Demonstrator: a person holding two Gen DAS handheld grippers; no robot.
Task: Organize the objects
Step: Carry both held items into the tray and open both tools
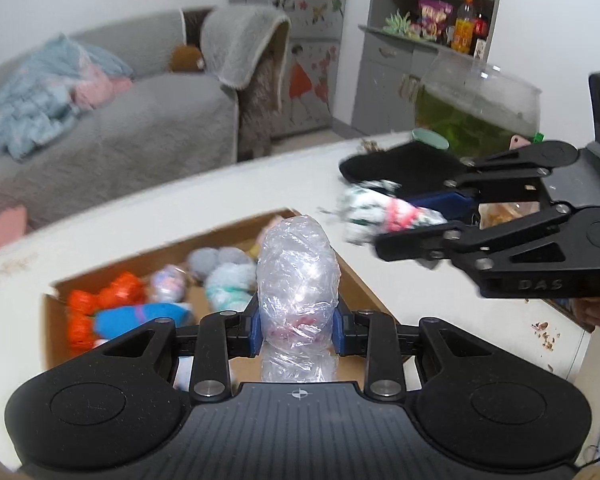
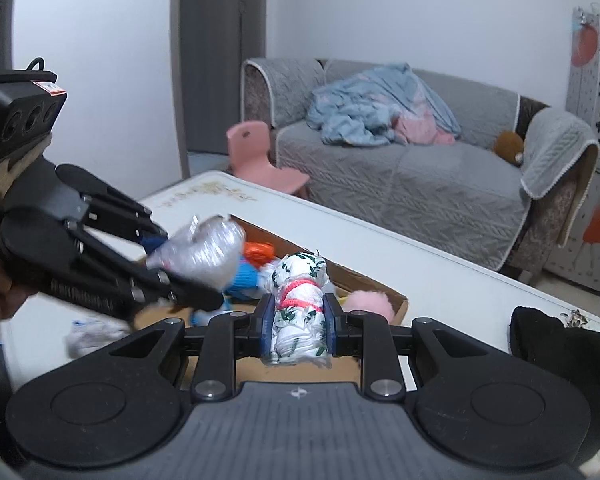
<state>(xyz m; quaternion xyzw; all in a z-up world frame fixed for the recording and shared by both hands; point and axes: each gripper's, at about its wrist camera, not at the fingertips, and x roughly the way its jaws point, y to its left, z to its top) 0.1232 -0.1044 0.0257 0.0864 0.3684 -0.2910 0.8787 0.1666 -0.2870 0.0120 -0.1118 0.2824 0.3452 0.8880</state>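
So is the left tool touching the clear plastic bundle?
Touching: the left wrist view shows the left tool with both blue pads pressed against the clear plastic bundle.

Clear plastic bundle (image 1: pixel 296 280) upright, pinched mid-body above cardboard box (image 1: pixel 364 280). White green-leaf bundle (image 2: pixel 298 304), pink band, upright, also pinched. Box holds orange, blue, pink rolls.

White walls; grey sofa (image 2: pixel 400 176); pink chair (image 2: pixel 260 156); grey shelf cabinet (image 1: pixel 424 36).
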